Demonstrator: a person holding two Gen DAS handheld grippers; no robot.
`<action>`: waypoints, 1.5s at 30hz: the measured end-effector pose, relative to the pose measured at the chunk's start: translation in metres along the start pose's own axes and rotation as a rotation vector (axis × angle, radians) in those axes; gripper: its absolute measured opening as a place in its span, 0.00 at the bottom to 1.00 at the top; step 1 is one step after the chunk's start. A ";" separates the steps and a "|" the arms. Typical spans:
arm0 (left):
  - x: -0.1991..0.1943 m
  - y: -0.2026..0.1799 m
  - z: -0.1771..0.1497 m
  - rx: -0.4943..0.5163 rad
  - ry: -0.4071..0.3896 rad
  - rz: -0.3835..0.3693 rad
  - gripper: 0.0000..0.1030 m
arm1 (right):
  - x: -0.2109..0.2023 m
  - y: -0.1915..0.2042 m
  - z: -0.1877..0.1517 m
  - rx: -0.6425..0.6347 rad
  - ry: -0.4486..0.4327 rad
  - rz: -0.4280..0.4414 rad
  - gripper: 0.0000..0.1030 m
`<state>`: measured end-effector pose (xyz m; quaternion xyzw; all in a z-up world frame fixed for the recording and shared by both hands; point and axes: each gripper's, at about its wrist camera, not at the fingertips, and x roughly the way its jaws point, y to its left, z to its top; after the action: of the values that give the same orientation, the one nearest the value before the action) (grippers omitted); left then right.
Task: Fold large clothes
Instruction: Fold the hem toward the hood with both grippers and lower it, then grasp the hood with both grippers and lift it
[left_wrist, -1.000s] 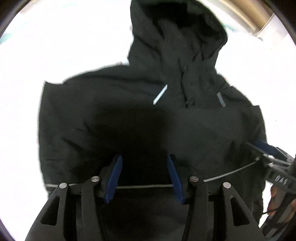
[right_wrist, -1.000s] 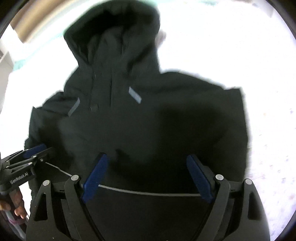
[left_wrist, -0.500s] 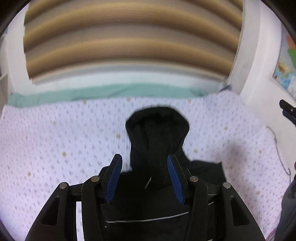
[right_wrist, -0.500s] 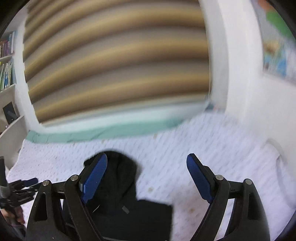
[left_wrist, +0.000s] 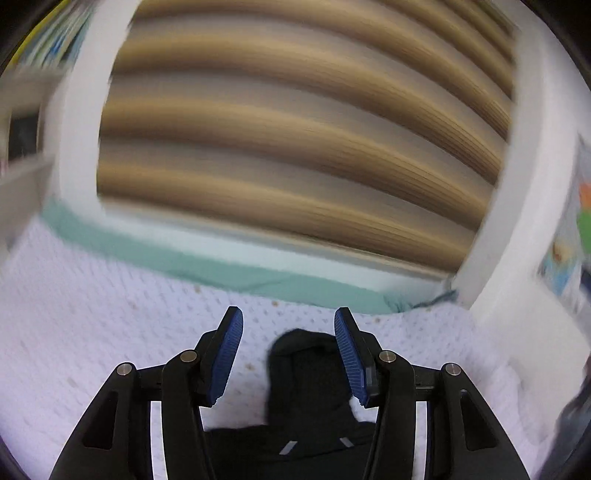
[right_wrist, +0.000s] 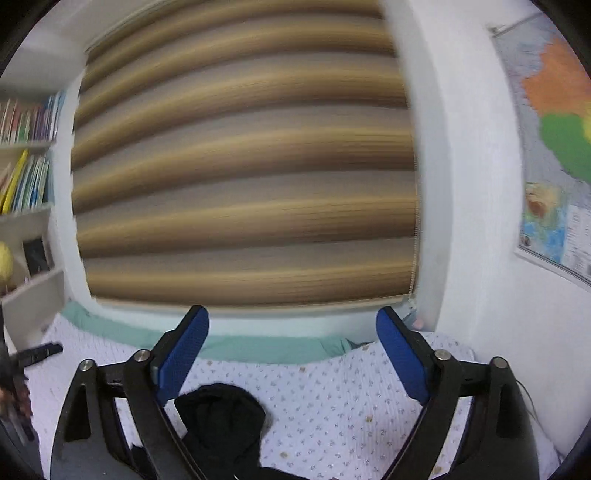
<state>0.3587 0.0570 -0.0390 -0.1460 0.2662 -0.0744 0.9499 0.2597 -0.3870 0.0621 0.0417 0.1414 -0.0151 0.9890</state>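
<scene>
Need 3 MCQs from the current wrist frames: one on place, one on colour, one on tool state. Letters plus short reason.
1. Where does the black hooded jacket lie?
A. on the dotted bedspread
B. on the bookshelf
C. hung on the window blind

2. What colour are the pads on the tool fingers?
A. red
B. blue
C. green

3. What state is the right tool in?
A. shut on the jacket
B. shut on the bedspread
C. open, holding nothing

Key:
1 A: both wrist views show the jacket flat on the bedspread, hood toward the window blind.
2 B: the ribbed pads are blue on both tools, including the left tool.
3 C: its jaws stand wide apart, and only the bedspread far below shows between them.
</scene>
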 end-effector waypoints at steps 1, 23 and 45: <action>0.012 0.004 -0.003 -0.002 0.021 0.015 0.51 | 0.015 0.004 -0.007 0.016 0.035 0.018 0.92; 0.361 0.040 -0.214 -0.174 0.517 -0.034 0.59 | 0.380 0.022 -0.360 0.464 0.736 0.230 0.92; 0.266 0.000 -0.201 0.079 0.393 -0.135 0.07 | 0.281 0.028 -0.343 0.344 0.683 0.271 0.10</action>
<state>0.4783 -0.0488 -0.3323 -0.1090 0.4327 -0.1752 0.8776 0.4353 -0.3349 -0.3429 0.2276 0.4505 0.1066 0.8567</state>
